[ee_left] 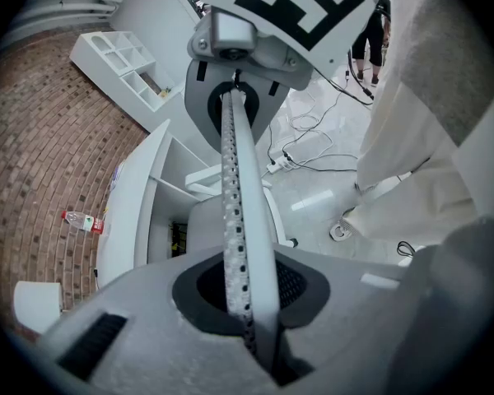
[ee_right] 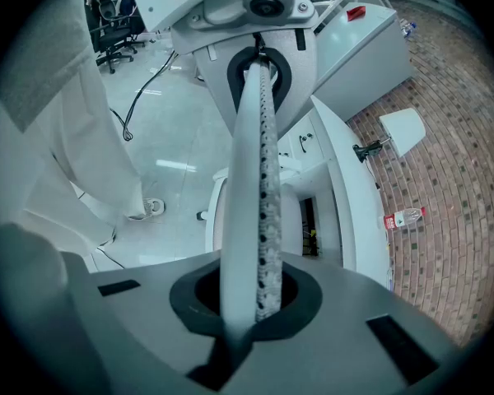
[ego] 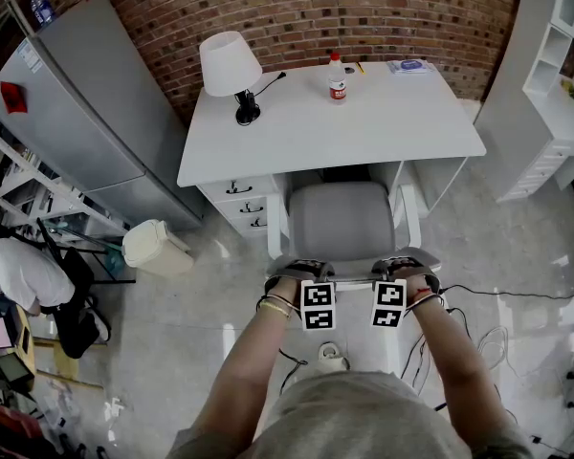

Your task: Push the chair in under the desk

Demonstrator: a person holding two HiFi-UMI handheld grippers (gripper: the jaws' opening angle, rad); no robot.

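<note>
the left gripper (ego: pixel 301 268) is pressed tight on the top edge of the chair (ee_left: pixel 235 179) back. the thin edge sits right between its jaws. just beside it, to its right, the right gripper (ego: pixel 405 264) pinches the same edge in the same way. both grippers point down and away from the person, and a hand (ego: pixel 285 291) holds each one.

just past the grippers and a bit below them is the grey seat (ego: pixel 342 220). it has a white arm (ego: pixel 275 226) on each side. the far end of the seat is at the gap under the tabletop (ego: pixel 402 127). most of the seat is out over the open floor (ego: pixel 201 304).

drawers (ego: pixel 244 204) sit past the left gripper, beside the gap. farther on, up on the tabletop, a white lamp (ego: pixel 230 63) stands ahead and to the left of the left gripper. a bottle (ego: pixel 337 77) with a red cap stands ahead, between the two grippers. a brick wall (ego: pixel 297 8) is behind it all.
</note>
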